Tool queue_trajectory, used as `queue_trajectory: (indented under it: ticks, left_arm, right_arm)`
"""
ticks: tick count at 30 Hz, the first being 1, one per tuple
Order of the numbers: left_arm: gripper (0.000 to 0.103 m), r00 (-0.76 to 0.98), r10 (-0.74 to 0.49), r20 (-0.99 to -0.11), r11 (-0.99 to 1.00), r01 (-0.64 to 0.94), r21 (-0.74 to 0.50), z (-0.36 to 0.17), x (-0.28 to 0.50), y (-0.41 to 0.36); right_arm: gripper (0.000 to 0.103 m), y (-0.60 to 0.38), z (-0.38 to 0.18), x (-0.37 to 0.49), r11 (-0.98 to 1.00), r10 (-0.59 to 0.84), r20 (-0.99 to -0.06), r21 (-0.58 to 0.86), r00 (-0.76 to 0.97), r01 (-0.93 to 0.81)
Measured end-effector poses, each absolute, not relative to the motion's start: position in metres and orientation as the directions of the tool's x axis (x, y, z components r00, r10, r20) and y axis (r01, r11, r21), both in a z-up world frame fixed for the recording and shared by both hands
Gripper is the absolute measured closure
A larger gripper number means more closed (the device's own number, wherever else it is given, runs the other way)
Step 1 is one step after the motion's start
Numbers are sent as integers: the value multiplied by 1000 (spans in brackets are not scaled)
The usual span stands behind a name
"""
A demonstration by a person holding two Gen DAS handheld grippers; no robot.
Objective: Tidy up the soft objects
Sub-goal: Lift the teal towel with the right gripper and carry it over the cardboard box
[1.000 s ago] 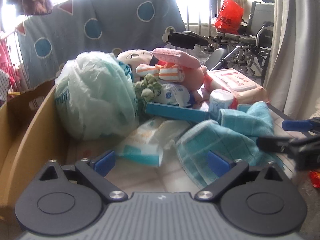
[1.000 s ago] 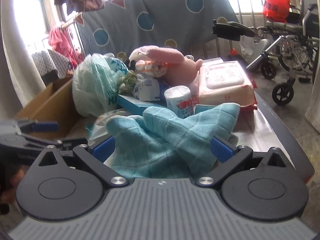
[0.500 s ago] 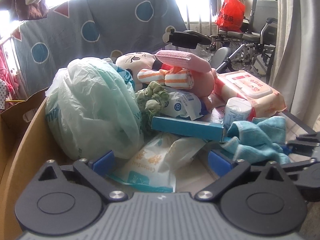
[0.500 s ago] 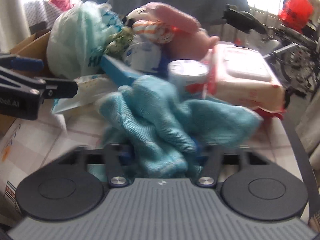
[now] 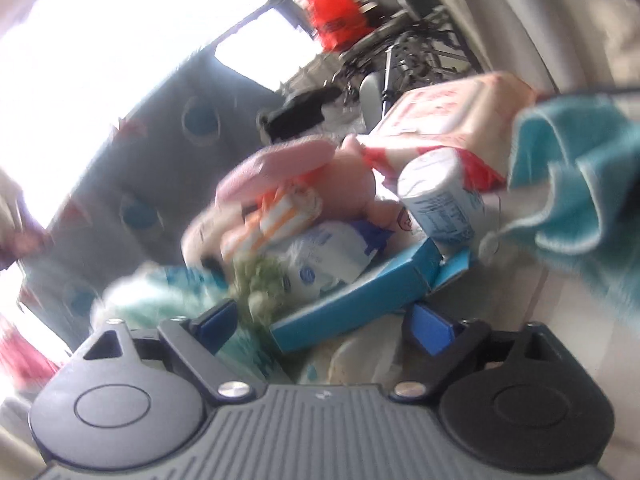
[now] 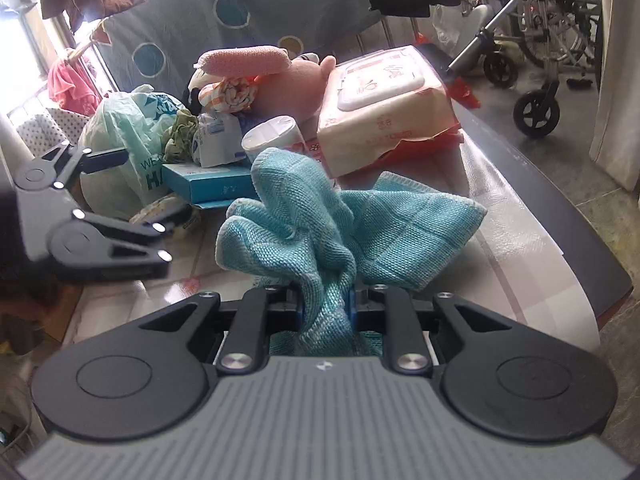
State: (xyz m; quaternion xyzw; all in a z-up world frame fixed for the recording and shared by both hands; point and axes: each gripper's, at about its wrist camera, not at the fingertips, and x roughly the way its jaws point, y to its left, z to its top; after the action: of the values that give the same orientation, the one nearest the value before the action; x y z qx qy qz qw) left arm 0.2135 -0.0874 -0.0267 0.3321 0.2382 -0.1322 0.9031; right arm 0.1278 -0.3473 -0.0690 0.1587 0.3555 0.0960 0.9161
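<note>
A lived-in home room. A spotted quilt (image 6: 256, 12) hangs airing by bright windows, clothes (image 6: 72, 84) dry on a rail, a wheelchair (image 6: 548, 40) stands on the floor, and a table (image 6: 532, 216) is heaped with a plush toy (image 6: 288, 80), wet wipes (image 6: 384, 104) and a plastic bag (image 6: 124, 148).

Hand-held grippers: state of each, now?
Left hand-held gripper: open, holding nothing, jaws just narrowed slightly.
Right hand-held gripper: shut on the teal cloth.

Left wrist view motion-blurred, tilted; window glare blown out; right wrist view sharp; fisheye-curved edges.
</note>
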Motion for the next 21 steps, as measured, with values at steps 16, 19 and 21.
queue_trajectory:
  ticks: [16,19,21]
  left_arm:
    - [83,928,-155,-338,416,372,830,-57,167,-118]
    - [83,940,-180,-289,464,340,818,-36,147,-110]
    - [83,930,-195,-312,512,368,776,-16,140,-104]
  right_arm:
    - [87,-343,-54,125,883,387,-583,457,714,-106]
    - [87,-339,-44,119,873,404,-565,473,719,-118]
    - [87,-336,-39,117,872,399,-561,476,725,-112]
